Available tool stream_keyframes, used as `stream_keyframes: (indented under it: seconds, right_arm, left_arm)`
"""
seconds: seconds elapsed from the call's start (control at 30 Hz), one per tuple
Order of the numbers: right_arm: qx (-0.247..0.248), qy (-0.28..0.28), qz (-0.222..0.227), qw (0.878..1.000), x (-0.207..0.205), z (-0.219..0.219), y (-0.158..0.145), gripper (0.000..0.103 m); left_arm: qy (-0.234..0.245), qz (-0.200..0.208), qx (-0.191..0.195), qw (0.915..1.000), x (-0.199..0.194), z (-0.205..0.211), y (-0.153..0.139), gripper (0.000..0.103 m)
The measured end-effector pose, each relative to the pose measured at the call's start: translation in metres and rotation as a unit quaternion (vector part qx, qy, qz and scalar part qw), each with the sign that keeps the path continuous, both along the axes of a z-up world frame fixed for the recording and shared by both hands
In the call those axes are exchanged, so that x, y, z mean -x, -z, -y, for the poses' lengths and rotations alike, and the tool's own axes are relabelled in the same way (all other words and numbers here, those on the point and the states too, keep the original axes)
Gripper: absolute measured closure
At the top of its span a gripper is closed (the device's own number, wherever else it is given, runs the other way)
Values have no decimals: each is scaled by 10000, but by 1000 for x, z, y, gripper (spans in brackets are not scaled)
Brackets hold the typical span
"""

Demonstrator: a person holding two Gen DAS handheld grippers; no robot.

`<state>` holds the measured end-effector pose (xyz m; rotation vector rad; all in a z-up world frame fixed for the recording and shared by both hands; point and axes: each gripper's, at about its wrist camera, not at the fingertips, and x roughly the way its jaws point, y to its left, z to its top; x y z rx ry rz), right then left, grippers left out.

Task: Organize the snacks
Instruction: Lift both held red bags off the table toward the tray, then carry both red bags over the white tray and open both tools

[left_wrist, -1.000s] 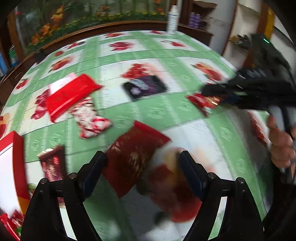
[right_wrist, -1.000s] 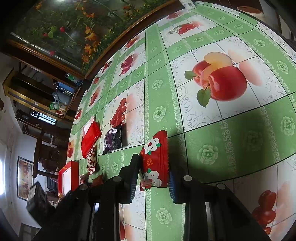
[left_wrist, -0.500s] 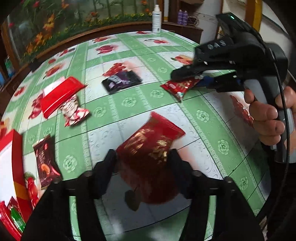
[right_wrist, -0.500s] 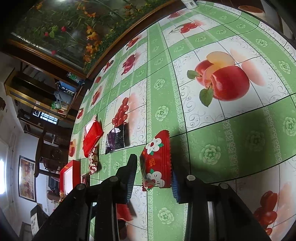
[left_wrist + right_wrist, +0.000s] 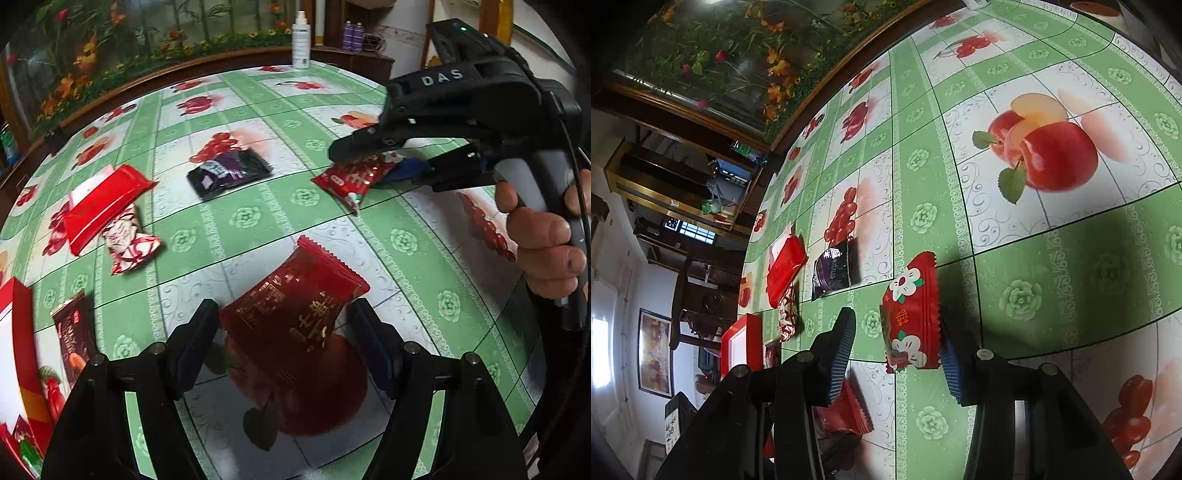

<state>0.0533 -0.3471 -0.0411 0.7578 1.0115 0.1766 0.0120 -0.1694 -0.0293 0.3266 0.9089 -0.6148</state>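
Note:
My left gripper (image 5: 284, 343) is open around a dark red snack packet (image 5: 295, 302) with gold print that lies on the table between the fingers. My right gripper (image 5: 897, 347) is open; a red packet with white flowers (image 5: 912, 314) stands on edge between its fingers, close to the right pad. That flowered packet (image 5: 354, 175) and the right gripper (image 5: 402, 162) also show in the left wrist view, at the right. The dark red packet (image 5: 842, 413) shows below the right gripper's left finger.
On the green fruit-print tablecloth (image 5: 258, 206) lie a black-purple packet (image 5: 229, 173), a red tray (image 5: 101, 206), a red-white packet (image 5: 127, 243) and a brown packet (image 5: 72, 334). A red-rimmed box (image 5: 18, 343) stands at the left edge. A white bottle (image 5: 301, 40) stands at the far edge.
My left gripper closed in on the dark red packet, then its fingers opened wider around it. My right gripper's fingers also opened around the flowered packet, and the packet stayed between them.

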Motion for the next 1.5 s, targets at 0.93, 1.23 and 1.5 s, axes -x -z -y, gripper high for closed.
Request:
stream_keyframes:
  seconds: [0.93, 1.23, 1.5]
  right_arm:
    - [444, -68, 54, 9990, -1, -9, -1, 75]
    - [-216, -381, 45, 9990, 8, -28, 10, 76]
    - [-751, -755, 157, 9942, 20, -73, 21, 76]
  left_arm:
    - [-109, -110, 105, 9998, 40, -13, -9, 52]
    - [-500, -12, 442, 9978, 42, -61, -31, 52]
    - [-926, 361, 426, 9941, 58, -110, -47, 52]
